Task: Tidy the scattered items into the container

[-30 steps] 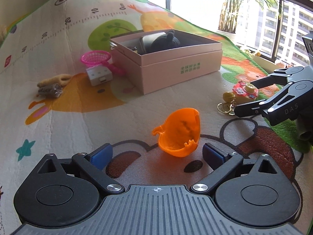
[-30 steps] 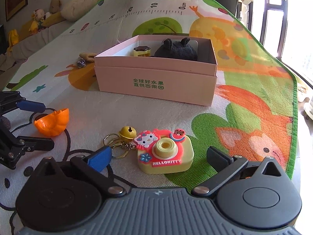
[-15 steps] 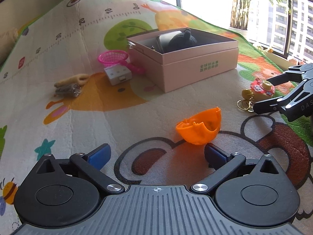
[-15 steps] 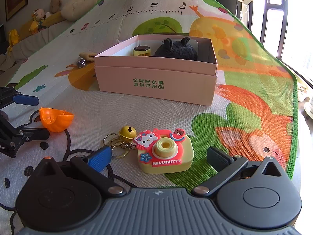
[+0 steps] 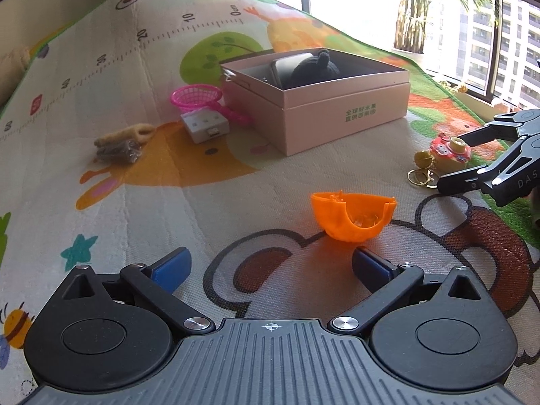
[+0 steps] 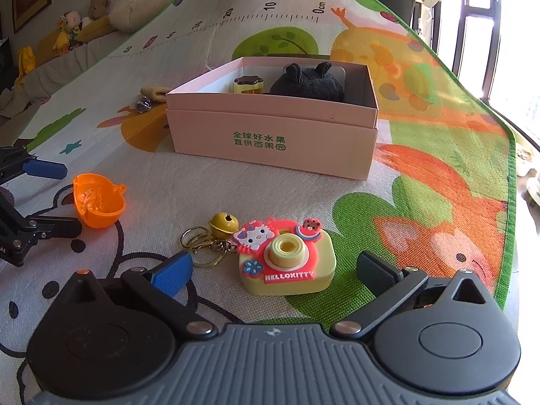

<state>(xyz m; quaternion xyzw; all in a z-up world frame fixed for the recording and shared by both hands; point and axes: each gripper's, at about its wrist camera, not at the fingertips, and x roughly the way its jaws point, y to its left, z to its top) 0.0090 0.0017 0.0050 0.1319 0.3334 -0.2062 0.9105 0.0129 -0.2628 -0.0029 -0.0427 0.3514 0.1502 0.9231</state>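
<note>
- I worked over a cartoon play mat printed with a ruler strip, animals and a green border; tall windows and a potted plant stood past its far edge, and plush toys lay along the wall on the other side.
- My left gripper hung low over the mat with its blue-padded fingers spread wide, gripping nothing.
- Just ahead of its right-hand pad sat an orange plastic cup-shaped toy, hollow side up, near the pad; I could not tell whether they touched.
- My right gripper was also spread wide and empty, a finger on either side of a yellow Hello Kitty toy camera that lay flat on the mat, clear of both pads.
- A gold bell and key rings were attached at the camera's left side.
- Farther on stood the pink cardboard box, open at the top, with green printed characters on its front wall.
- Inside it were a dark grey plush toy and a small yellow-and-brown item.
- Left of the box, on the mat, lay a pink mesh scoop, a small white block, and farther left a tan piece beside a dark crinkled one.
</note>
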